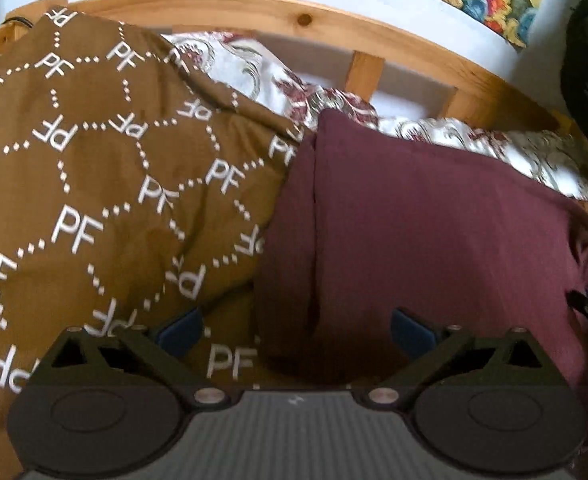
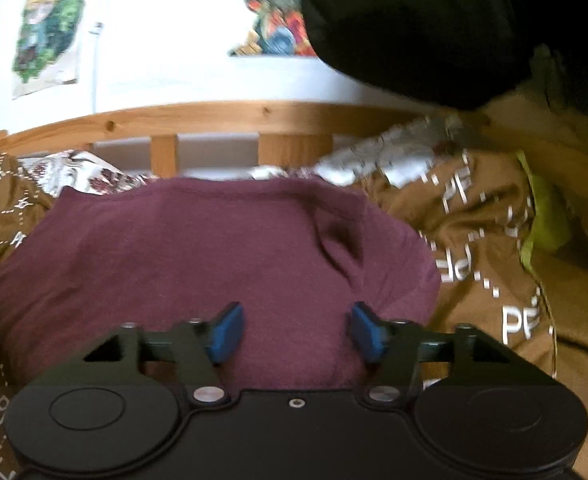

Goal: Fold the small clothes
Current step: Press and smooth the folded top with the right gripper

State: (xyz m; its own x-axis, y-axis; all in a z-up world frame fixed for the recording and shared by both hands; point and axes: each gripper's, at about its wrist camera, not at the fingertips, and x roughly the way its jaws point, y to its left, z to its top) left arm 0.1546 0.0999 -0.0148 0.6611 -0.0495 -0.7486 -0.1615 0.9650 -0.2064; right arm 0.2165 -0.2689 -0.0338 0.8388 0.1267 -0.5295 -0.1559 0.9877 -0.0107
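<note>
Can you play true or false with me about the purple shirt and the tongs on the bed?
1. The maroon garment lies on a brown blanket printed with letters. True.
2. The left tongs are squeezed shut. False: they stand wide open, holding nothing.
3. The right tongs hover over the maroon garment with a gap between their blue pads. True.
4. The bed frame behind is metal. False: it is light wood.
5. The wall is bare. False: colourful pictures hang there.
</note>
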